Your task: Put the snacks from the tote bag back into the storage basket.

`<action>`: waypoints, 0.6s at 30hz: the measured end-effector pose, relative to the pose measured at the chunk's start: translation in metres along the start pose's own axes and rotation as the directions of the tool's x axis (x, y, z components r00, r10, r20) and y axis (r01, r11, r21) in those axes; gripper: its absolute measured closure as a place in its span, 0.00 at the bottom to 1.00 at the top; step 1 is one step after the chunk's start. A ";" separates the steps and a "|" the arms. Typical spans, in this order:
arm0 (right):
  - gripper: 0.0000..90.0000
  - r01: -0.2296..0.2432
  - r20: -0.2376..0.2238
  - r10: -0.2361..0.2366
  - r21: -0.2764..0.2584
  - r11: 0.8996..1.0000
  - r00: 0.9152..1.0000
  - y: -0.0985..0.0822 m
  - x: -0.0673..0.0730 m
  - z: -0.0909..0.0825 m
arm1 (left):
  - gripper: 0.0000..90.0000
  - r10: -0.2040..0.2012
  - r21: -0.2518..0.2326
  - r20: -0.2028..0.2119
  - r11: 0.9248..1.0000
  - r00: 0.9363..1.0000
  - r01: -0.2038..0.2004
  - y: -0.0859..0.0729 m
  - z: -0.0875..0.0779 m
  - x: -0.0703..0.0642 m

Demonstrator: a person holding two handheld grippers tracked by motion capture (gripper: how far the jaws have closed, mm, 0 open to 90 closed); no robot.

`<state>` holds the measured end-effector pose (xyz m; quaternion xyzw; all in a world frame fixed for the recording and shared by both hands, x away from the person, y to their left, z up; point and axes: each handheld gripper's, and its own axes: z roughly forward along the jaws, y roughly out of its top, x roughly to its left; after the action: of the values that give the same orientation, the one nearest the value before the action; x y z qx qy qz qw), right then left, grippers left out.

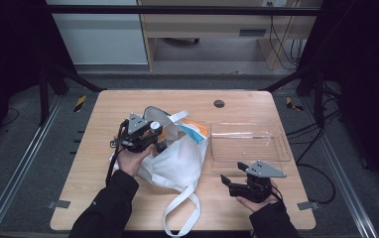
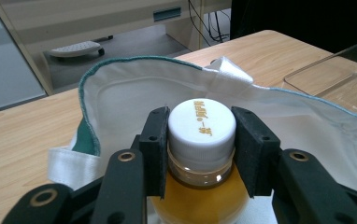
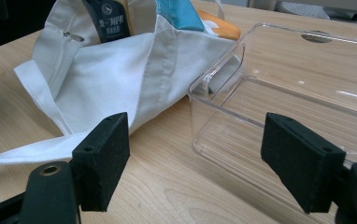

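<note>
Left gripper point(image 2: 201, 154) grasps a bottle point(image 2: 202, 186) at the mouth of a white tote bag point(image 1: 180, 161); right gripper point(image 3: 214, 158) waits released by a clear tray point(image 1: 249, 141).

In the left gripper view the black fingers point(image 2: 155, 149) are clenched on either side of the bottle's white cap point(image 2: 202, 125), with amber liquid showing below the neck and the bag's green-edged opening just behind. The bag lies crumpled on the wooden desk point(image 1: 128, 106), its strap trailing toward the near edge, and it touches the tray's left end. The right gripper's fingers point(image 3: 103, 158) stand wide apart with nothing between them, low over the desk just in front of the tray, well apart from the bottle.
</note>
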<state>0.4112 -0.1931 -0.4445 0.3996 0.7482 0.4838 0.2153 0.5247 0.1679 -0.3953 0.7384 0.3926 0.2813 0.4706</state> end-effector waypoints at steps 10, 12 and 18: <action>0.27 0.000 -0.003 0.000 0.004 1.000 1.000 0.000 0.000 0.000 | 0.66 0.007 -0.027 0.012 1.000 1.000 -0.006 0.012 -0.014 0.005; 0.27 -0.001 -0.003 0.001 0.004 1.000 1.000 0.000 0.000 0.000 | 0.66 0.007 -0.034 0.011 0.999 1.000 -0.007 0.014 -0.017 0.005; 0.27 -0.001 -0.004 0.001 0.004 1.000 1.000 0.000 0.001 0.000 | 0.66 0.008 -0.051 0.015 0.999 1.000 -0.007 0.021 -0.027 0.007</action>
<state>0.4111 -0.1925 -0.4449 0.3995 0.7495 0.4832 0.2127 0.5138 0.1815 -0.3644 0.7296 0.3789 0.2876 0.4913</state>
